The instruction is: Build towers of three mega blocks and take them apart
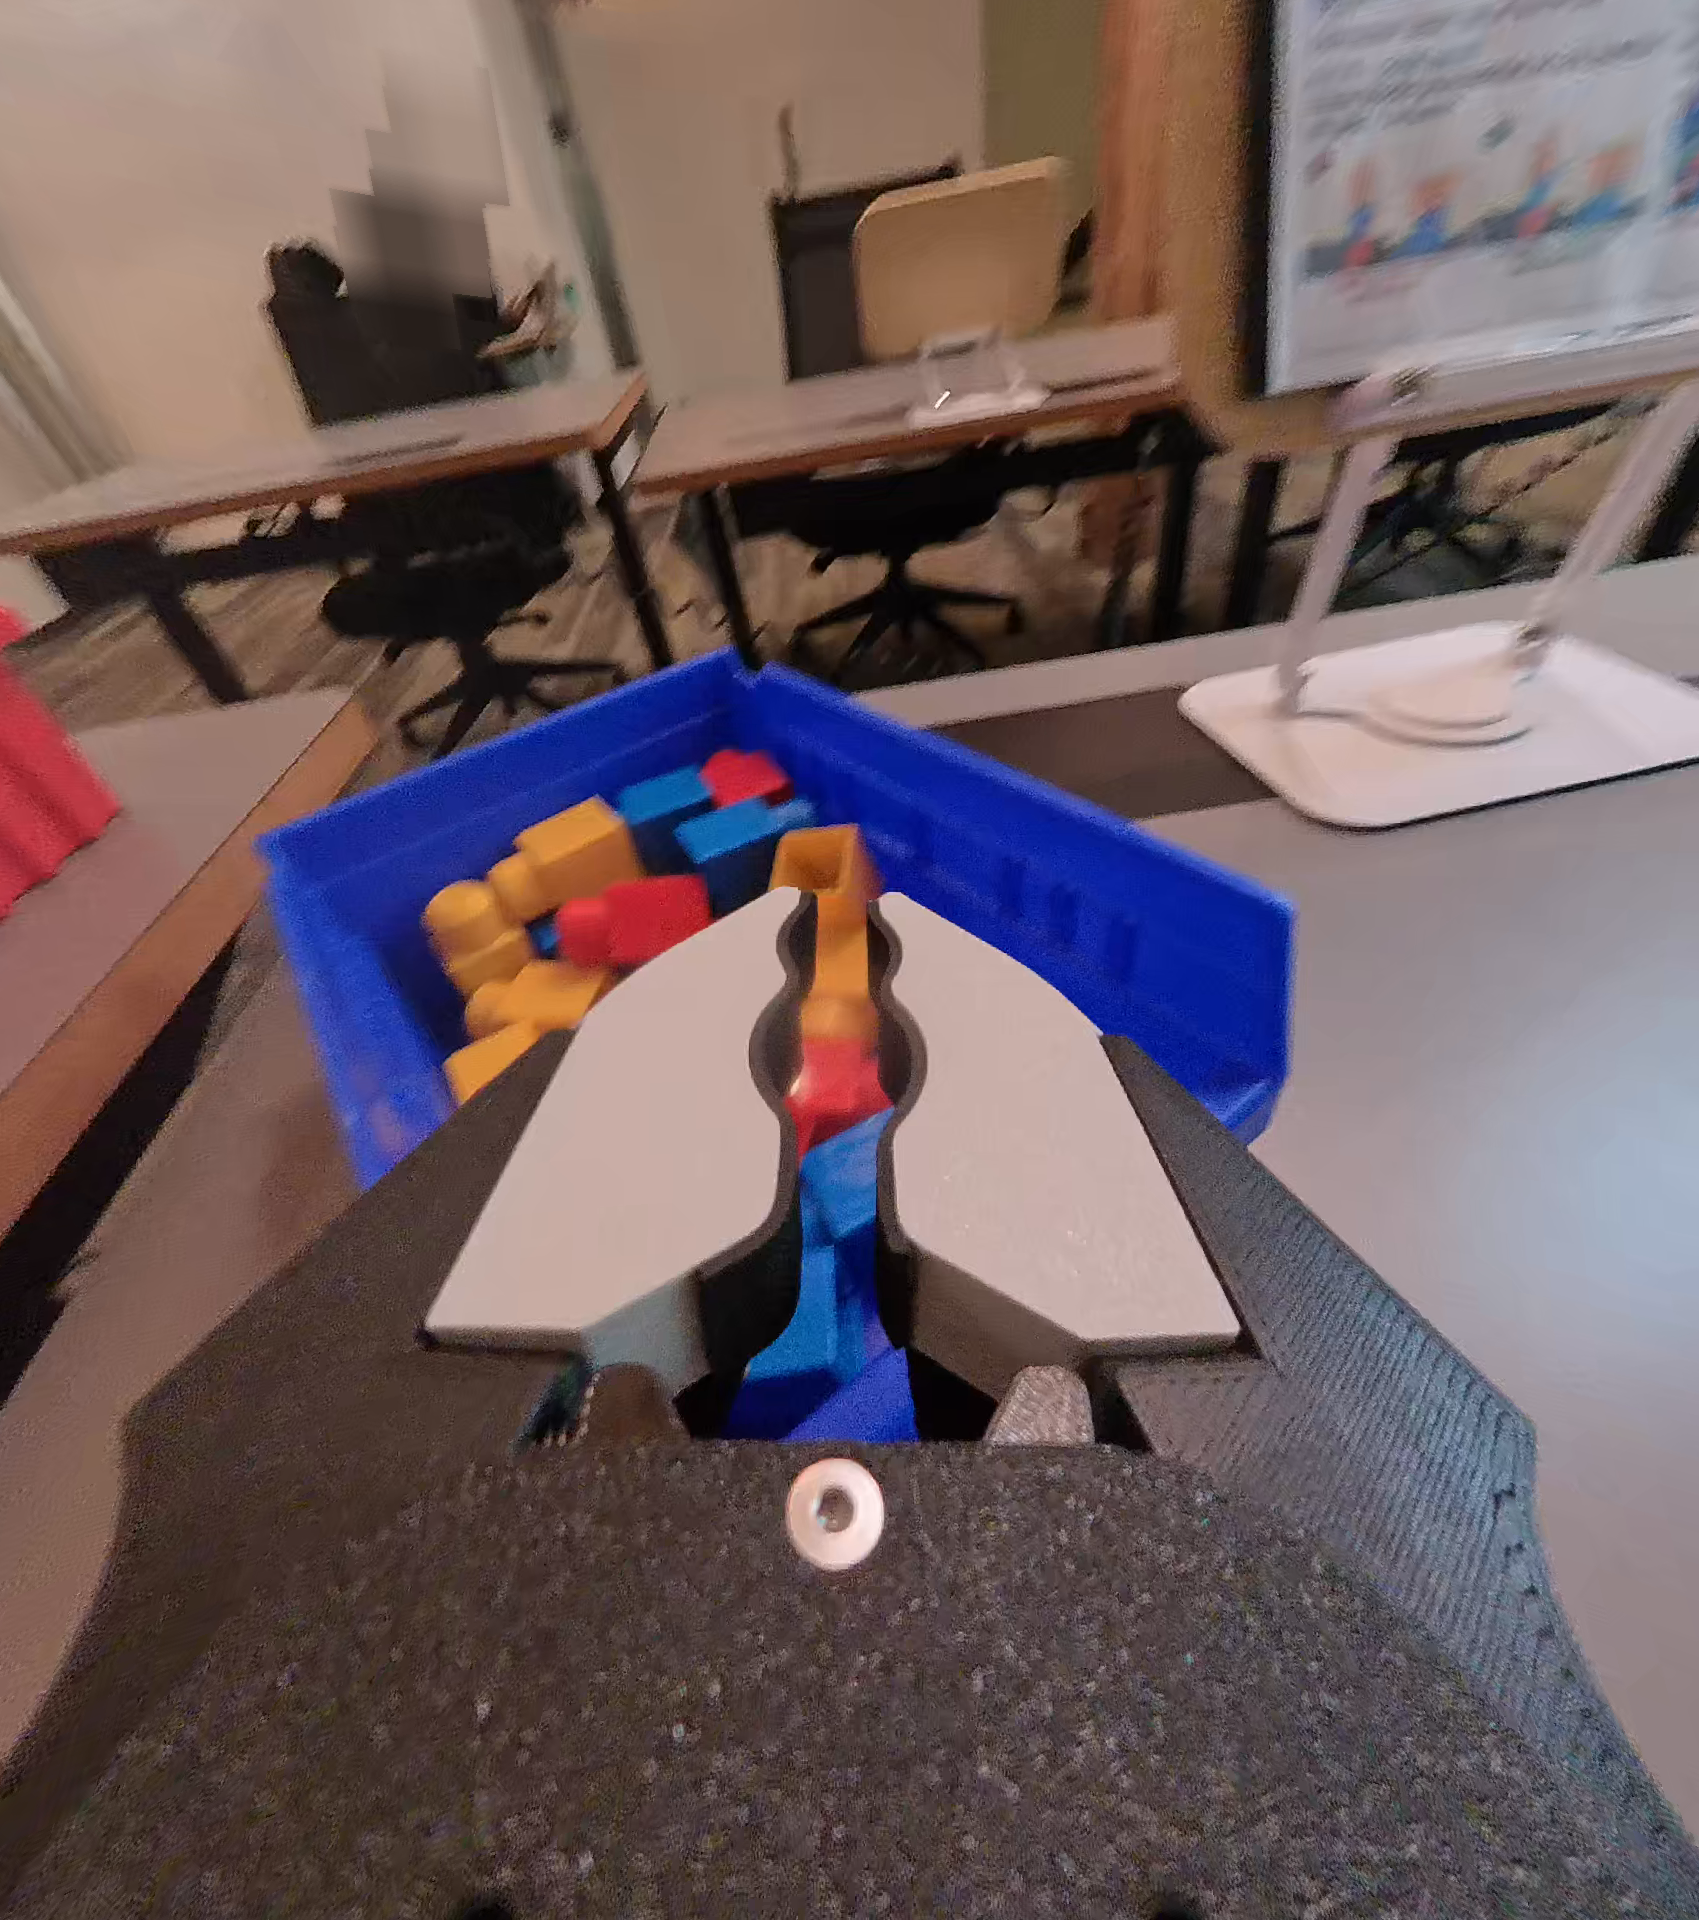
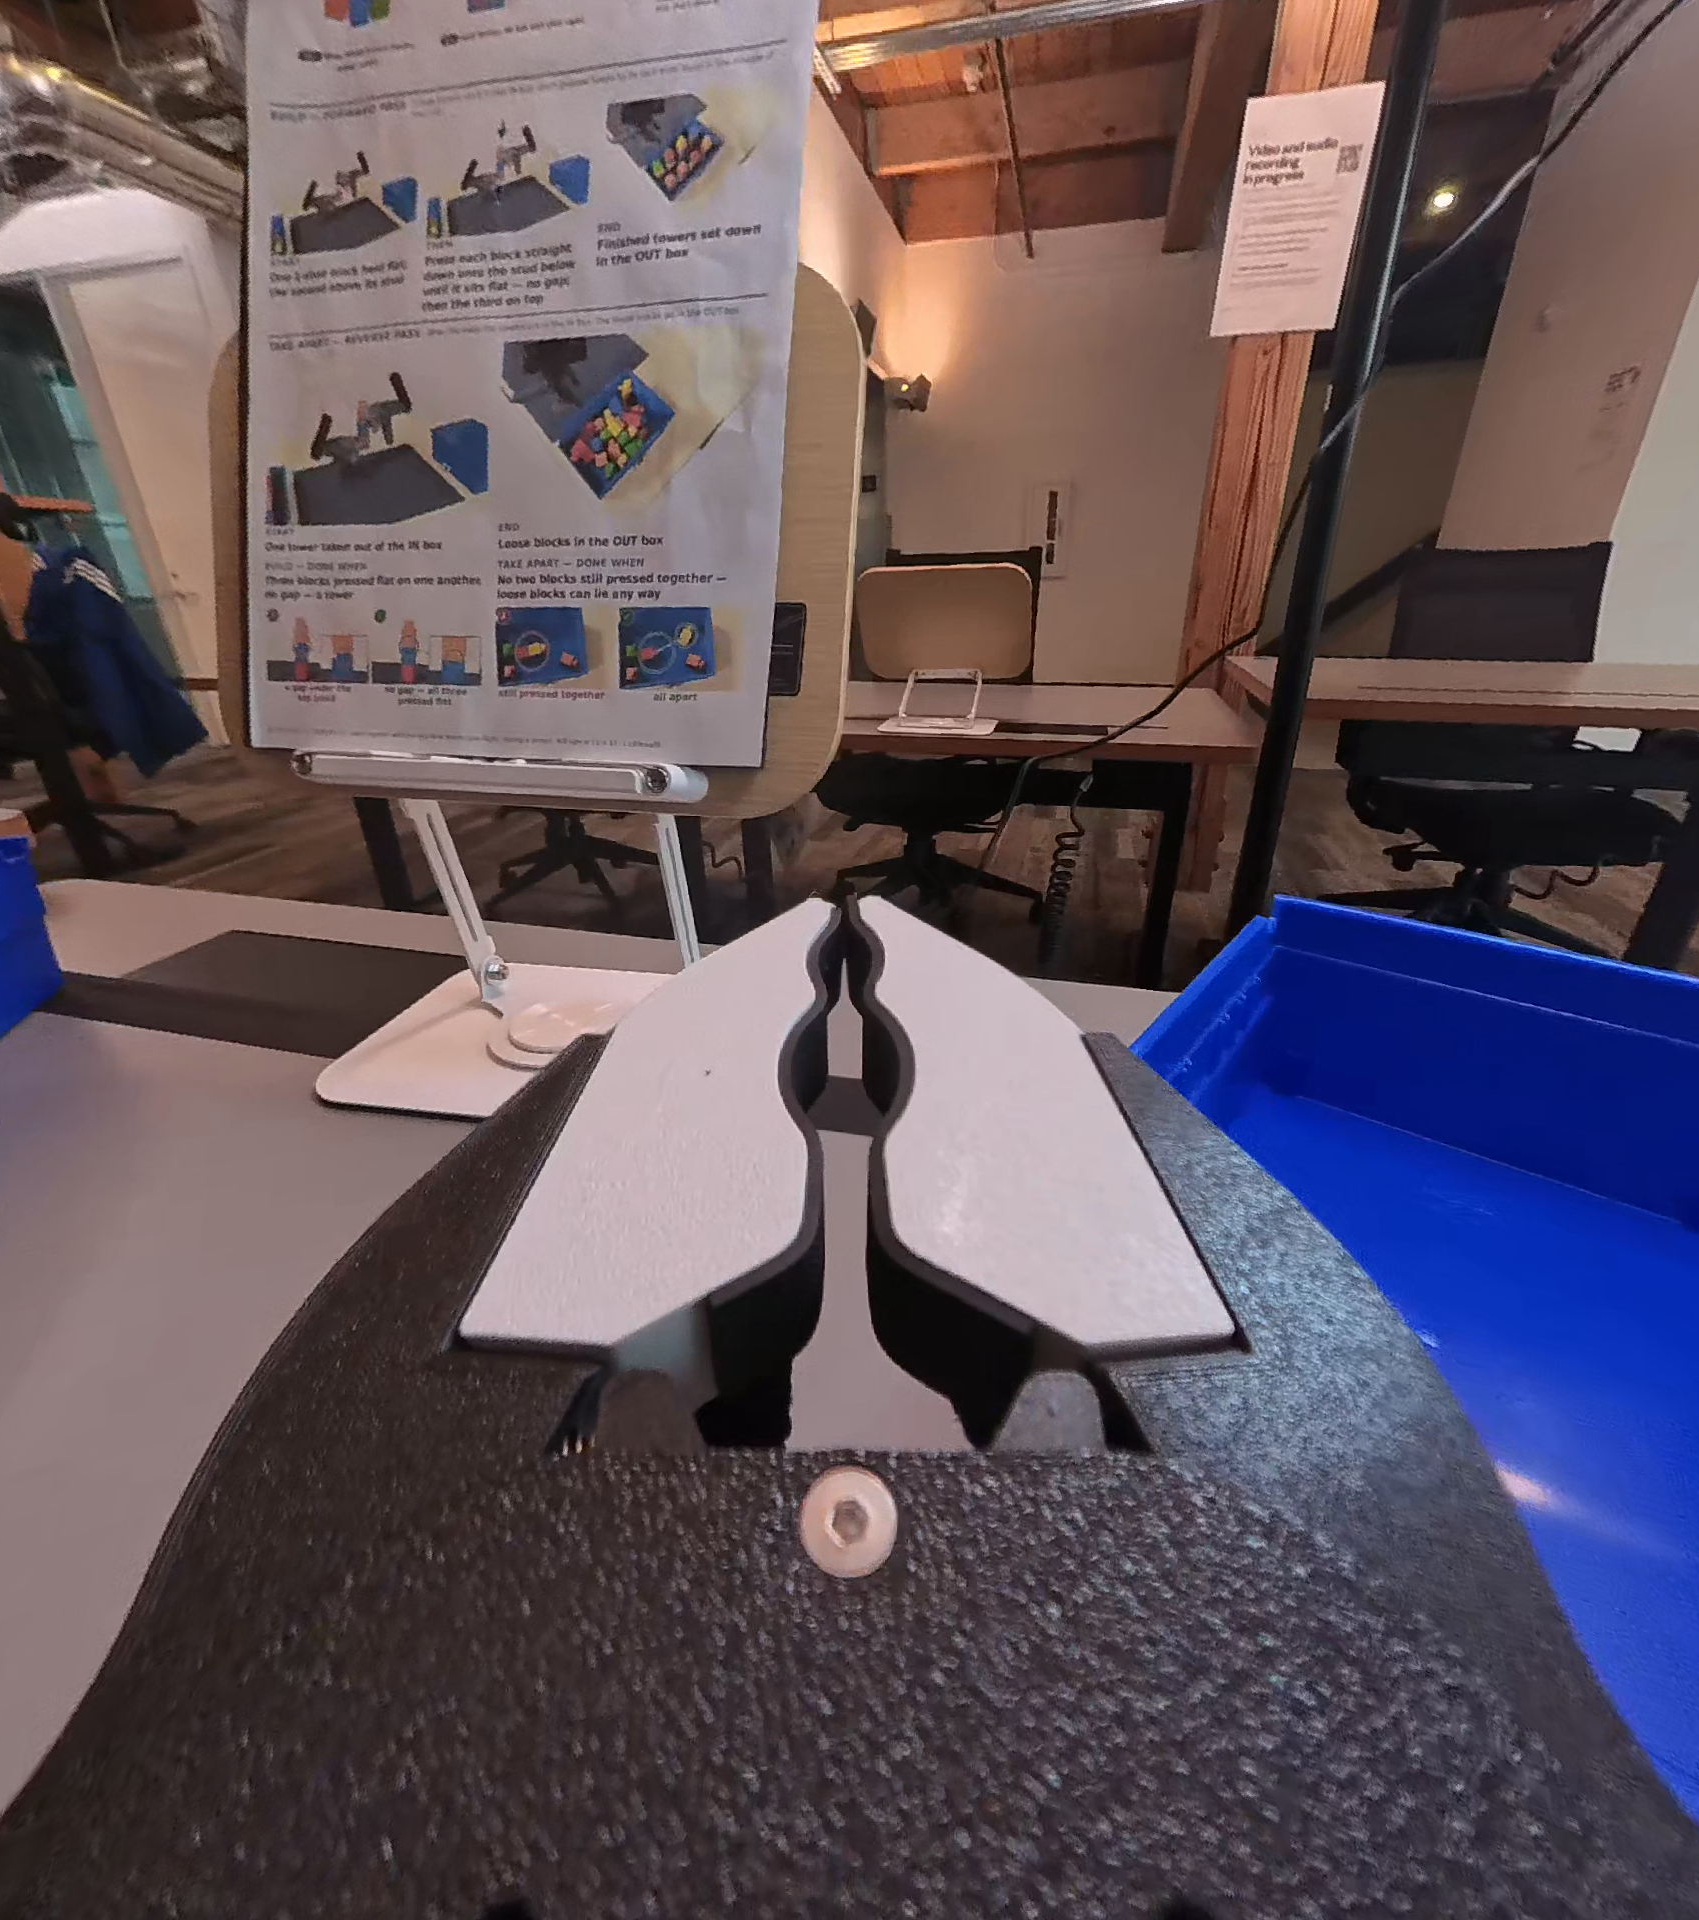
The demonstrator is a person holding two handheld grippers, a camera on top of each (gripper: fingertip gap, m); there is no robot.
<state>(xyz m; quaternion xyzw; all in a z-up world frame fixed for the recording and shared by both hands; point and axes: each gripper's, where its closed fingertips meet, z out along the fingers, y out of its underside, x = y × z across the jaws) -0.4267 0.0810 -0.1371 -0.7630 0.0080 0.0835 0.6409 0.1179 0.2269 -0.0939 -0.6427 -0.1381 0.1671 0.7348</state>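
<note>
Left wrist view: left tongs [image 1: 837, 904] closed on an orange block [image 1: 829, 883], held over the blue bin [image 1: 1032, 862] of loose blocks [image 1: 575, 914]. Likely light, rigid, slick plastic; grip flat sides.
Right wrist view: right tongs [image 2: 850, 914] nearly closed, empty, beside an empty blue bin [image 2: 1510, 1195] on the grey counter [image 2: 97, 1195].

Two blue bins [image 2: 1510, 1174], one sheet stand [image 2: 471, 1039], many blocks [image 1: 575, 914].
</note>
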